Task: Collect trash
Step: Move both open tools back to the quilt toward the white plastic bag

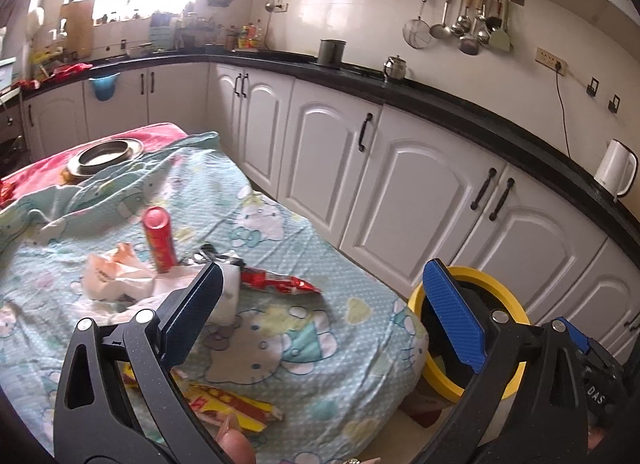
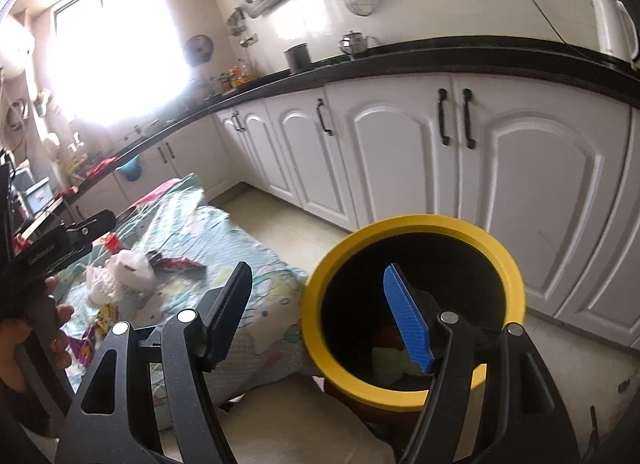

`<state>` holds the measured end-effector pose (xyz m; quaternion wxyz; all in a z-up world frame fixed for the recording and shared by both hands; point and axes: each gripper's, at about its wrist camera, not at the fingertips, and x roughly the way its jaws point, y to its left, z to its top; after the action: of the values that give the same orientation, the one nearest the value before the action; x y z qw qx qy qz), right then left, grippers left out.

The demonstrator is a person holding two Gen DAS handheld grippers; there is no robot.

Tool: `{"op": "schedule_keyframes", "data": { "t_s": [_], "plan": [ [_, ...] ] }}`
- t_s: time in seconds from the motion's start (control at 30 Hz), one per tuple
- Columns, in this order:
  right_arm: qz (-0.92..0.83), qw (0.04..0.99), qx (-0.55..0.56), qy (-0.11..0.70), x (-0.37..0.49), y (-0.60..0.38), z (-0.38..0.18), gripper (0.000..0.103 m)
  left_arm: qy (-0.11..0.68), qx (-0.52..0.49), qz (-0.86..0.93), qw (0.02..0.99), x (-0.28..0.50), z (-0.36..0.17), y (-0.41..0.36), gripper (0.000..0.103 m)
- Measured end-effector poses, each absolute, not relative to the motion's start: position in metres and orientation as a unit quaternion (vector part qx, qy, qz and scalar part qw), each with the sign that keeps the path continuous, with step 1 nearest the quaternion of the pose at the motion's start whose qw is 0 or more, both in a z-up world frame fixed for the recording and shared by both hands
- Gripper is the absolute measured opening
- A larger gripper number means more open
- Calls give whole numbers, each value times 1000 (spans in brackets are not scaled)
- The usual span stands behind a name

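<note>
A yellow-rimmed bin (image 2: 412, 223) stands on the floor beside a low table under a Hello Kitty cloth (image 1: 280, 328); it also shows in the left wrist view (image 1: 476, 274). Some trash lies inside it (image 2: 390, 360). On the cloth lie a red can (image 1: 159, 240), crumpled white wrappers (image 1: 116, 276), a red wrapper (image 1: 280, 282) and a yellow-red wrapper (image 1: 232, 404). My left gripper (image 1: 320, 284) is open and empty above the cloth's near edge. My right gripper (image 2: 316, 280) is open and empty, its blue finger over the bin's mouth.
White cabinets (image 1: 420, 191) under a black counter (image 1: 440, 99) run along the right. A white kettle (image 1: 614, 167) stands on the counter. A metal bowl (image 1: 106, 153) sits at the table's far end. Tiled floor (image 2: 280, 223) lies between table and cabinets.
</note>
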<state>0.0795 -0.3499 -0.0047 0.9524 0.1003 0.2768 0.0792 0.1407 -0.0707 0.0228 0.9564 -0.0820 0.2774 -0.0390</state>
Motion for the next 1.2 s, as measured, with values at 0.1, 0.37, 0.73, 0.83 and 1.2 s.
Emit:
{"op": "schedule_keyframes", "data": {
  "t_s": [0.1,0.37,0.73,0.83,1.2],
  "plan": [
    [99,951,88,278,80,-334,-3,66,275,-86,-33,957,137,24,-62,92],
    [159,946,56,278,78,-291,2,66,269,-98,-10,958,131,26,-36,92],
    [245,925,-2,291,79,-224,5,66,270,-124,31,954,127,25,9,92],
    [267,917,-19,295,79,-206,5,66,276,-132,47,951,127,21,23,92],
    [329,882,-67,332,91,-146,-10,66,288,-171,91,938,121,7,81,92]
  ]
}}
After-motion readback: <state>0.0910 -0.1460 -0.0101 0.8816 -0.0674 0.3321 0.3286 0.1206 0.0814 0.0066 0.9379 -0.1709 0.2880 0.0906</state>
